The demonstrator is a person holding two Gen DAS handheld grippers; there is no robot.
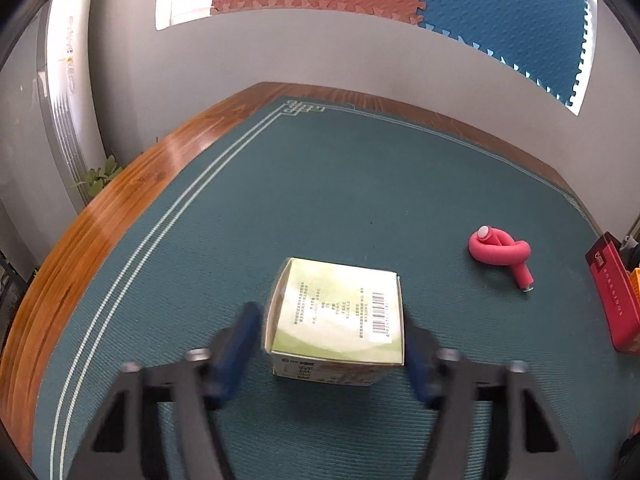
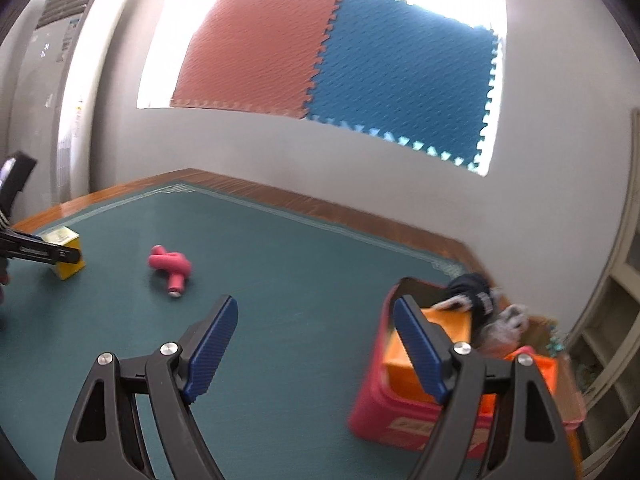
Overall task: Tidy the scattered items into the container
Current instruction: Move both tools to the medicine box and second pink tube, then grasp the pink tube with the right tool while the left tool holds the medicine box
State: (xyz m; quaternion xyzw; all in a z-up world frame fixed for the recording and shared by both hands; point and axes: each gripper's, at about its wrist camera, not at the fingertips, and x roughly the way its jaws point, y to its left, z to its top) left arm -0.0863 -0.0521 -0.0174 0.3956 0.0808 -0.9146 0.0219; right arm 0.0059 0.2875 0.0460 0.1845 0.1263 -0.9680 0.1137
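The mat (image 1: 320, 184) on the table is dark teal with thin pale border lines. The small box (image 1: 340, 312) has a pale green-and-white top with black print and a barcode; its side looks yellow. The knotted foam tube (image 1: 500, 252) is pink. The container (image 2: 400, 408) is red outside, orange inside. The 2 wall tiles are brick-red (image 2: 256, 48) and blue (image 2: 404, 76).

You have two tongs, left (image 1: 332, 356) and right (image 2: 316, 344), each with two blue pads. On the desk (image 1: 328, 184) you can count one box (image 1: 340, 320), one knotted pink roller (image 1: 500, 252) and one red container (image 2: 404, 412). Inside it sit one orange tray (image 2: 448, 320) and one dark sock (image 2: 476, 292). Two foam mats hang behind: one red (image 2: 260, 48), one blue (image 2: 404, 68).
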